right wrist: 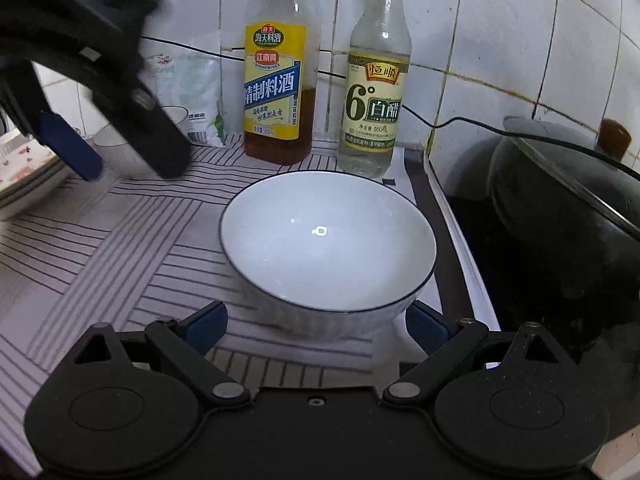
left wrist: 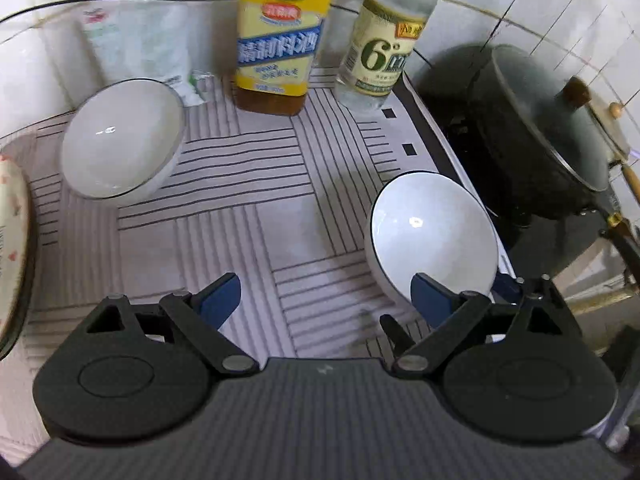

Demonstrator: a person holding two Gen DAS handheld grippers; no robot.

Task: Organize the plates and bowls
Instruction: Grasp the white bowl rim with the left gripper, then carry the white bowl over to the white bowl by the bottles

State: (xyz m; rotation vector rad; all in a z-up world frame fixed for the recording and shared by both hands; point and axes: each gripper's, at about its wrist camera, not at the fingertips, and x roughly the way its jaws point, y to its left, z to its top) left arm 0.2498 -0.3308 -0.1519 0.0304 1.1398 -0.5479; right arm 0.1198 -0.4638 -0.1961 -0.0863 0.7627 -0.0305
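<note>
On the striped desk (right wrist: 120, 240), the near bowl (right wrist: 328, 240) sits at twelve o'clock between the right gripper (right wrist: 316, 322)'s released jaws, unheld; advise pinching its rim squarely, while the left gripper (left wrist: 324, 300), likewise released, hangs clear.

A white bowl (right wrist: 328, 240) with a thin dark rim line sits on a pale cloth (right wrist: 120, 240) patterned with blocks of dark stripes. A second white bowl (left wrist: 120, 140) has the same dark rim. One bottle (right wrist: 280, 92) holds amber liquid behind a yellow and blue label; a clear bottle (right wrist: 376, 92) has a yellow cap and cream label. The wall tiles (right wrist: 520, 40) are white, the pot (right wrist: 560, 200) black.
</note>
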